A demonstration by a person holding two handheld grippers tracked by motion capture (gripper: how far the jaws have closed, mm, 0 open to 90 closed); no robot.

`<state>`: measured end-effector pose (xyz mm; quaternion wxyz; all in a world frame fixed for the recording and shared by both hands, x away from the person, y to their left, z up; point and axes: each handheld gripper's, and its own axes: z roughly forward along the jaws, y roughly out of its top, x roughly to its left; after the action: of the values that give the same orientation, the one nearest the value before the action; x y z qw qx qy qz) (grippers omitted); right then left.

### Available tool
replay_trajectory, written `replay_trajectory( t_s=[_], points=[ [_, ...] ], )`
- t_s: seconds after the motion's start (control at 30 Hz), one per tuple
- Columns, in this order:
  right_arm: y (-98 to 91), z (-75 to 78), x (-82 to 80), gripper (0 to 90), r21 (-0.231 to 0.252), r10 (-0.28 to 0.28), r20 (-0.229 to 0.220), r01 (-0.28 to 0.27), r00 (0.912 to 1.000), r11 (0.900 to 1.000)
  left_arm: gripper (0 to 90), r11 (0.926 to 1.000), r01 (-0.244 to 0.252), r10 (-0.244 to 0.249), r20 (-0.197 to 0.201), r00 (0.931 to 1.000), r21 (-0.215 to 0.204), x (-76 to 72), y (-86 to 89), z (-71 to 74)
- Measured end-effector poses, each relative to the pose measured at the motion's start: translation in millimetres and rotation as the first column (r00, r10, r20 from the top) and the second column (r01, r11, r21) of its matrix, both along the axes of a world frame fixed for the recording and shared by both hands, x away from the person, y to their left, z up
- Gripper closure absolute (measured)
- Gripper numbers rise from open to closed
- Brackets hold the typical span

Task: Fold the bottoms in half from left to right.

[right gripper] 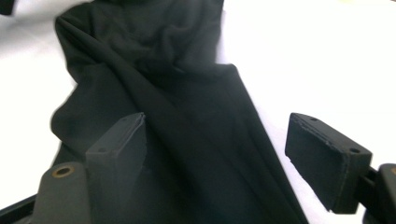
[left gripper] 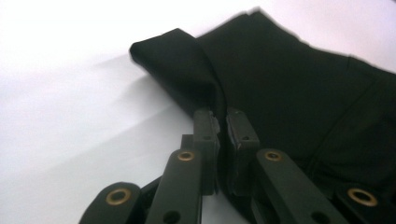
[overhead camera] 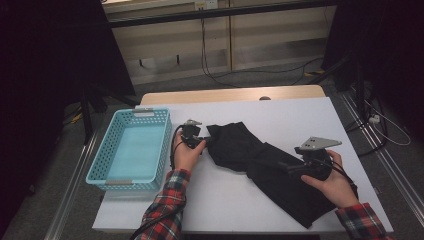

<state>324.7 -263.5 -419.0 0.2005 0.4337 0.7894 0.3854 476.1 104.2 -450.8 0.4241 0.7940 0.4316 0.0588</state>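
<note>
Black cloth edge pinched, left gripper jaws closed.

Your left gripper has its jaws pinched together. Your right gripper holds its jaws wide apart.

A black cloth lies on the white table, stretched in a long band from its far left end, just right of the middle, down to its near right end at the table's near edge. It is matt, soft and rumpled, with folds bunched in its middle and a thick doubled fold standing up along its far left edge. That left edge is pinched and lifted a little off the table, while the rest lies flat.
</note>
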Motion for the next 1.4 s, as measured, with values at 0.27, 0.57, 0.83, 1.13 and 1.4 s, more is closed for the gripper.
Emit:
replay_trajectory(
  t_s=[0.27,0.57,0.83,1.13,1.4],
  points=[
    [-16.7,-1.4,-5.5,36.5,-0.033,-0.039,-0.028,0.038,0.9989,0.9987,84.8,0.9975,-0.067,0.066,0.062,0.9959,0.021,-1.9,31.2,15.1],
    [-50.1,-5.0,-21.7,64.6,-0.030,-0.113,-0.068,0.111,0.9912,0.9933,84.7,0.9952,-0.090,0.086,0.118,0.9893,0.037,-7.8,35.1,28.2],
    [-57.1,-22.1,-19.9,75.3,-0.043,-0.134,-0.166,0.129,0.9769,0.9907,84.6,0.9959,-0.076,0.070,0.122,0.9900,0.050,-7.5,33.7,27.6],
    [-62.6,-21.8,-21.6,90.0,-0.028,-0.149,-0.208,0.146,0.9668,0.9889,84.6,0.9956,-0.080,0.073,0.123,0.9898,0.049,-5.9,35.4,24.2],
    [-77.4,-15.3,-32.4,90.0,-0.031,-0.184,-0.214,0.182,0.9594,0.9828,84.5,0.9974,-0.062,0.056,0.137,0.9890,0.038,-7.6,30.3,23.3]
  ],
)
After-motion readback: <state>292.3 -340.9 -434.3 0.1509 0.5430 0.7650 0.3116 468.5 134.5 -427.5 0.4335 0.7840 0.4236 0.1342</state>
